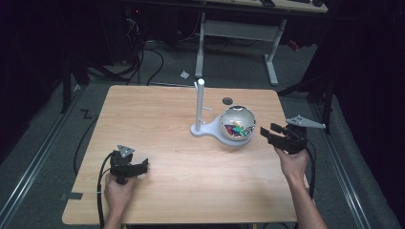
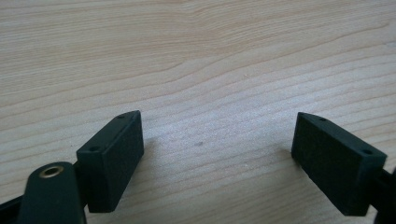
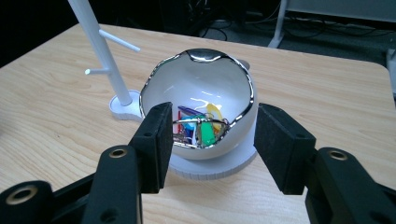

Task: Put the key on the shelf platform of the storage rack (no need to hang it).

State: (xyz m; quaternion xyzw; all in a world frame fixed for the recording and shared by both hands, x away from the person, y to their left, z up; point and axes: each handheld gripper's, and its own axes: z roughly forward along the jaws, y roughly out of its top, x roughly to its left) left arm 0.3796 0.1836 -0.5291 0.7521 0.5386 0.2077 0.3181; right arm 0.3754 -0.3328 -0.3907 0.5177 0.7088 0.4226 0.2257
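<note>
Jaws of both grippers gaped wide, empty: left gripper (image 1: 142,166) low over light wooden tabletop (image 1: 181,157), right gripper (image 1: 269,131) beside white chrome-rimmed bowl (image 1: 237,123).

— Count it off for me!
— One table (image 1: 191,186), one white bowl (image 1: 237,125) with a silver rim, one white peg stand (image 1: 199,107).
— Grippers?
— Two: left gripper (image 1: 142,166), right gripper (image 1: 268,130). Small coloured pieces (image 3: 201,126) in the bowl, too jumbled to count.

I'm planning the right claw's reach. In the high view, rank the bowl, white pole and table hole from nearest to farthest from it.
From the right claw:
1. Bowl, just beside it, toward the table's middle.
2. Table hole, beyond the bowl, toward the far edge.
3. White pole, past the bowl, farthest.
</note>
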